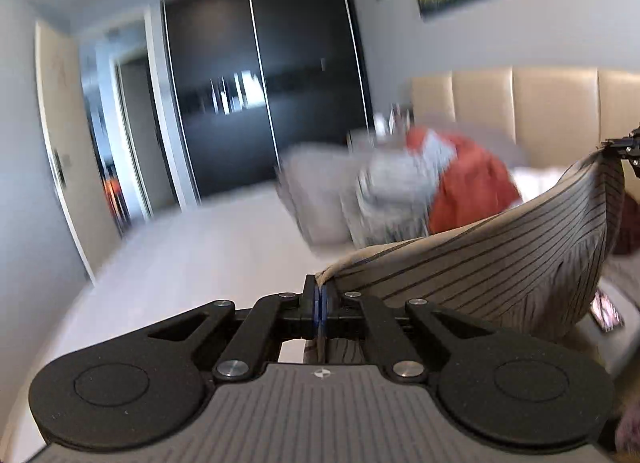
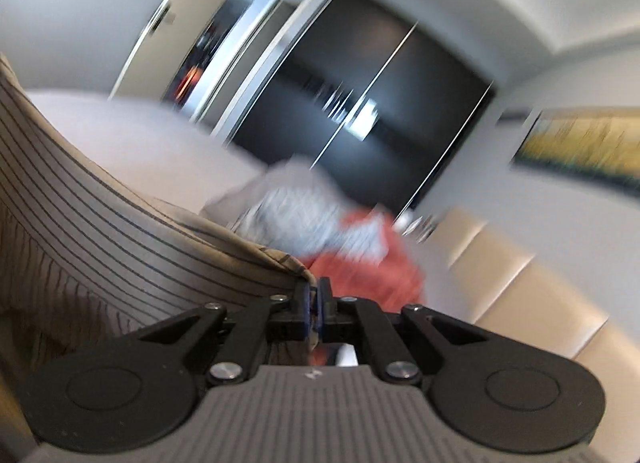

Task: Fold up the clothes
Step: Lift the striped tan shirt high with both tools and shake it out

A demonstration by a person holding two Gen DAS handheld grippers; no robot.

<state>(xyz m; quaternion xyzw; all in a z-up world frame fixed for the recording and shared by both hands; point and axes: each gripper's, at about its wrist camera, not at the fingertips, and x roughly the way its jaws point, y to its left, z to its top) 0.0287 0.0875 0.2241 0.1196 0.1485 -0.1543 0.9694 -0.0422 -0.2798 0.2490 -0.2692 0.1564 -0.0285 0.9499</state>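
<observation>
Shirt hangs stretched between your two grippers above the bed — left gripper and right gripper each pinch a corner. Next, probably lay it flat, keeping both corners level.

The pile of clothes on the bed is motion-blurred; the striped garment runs off the right-wrist view's left edge.
</observation>
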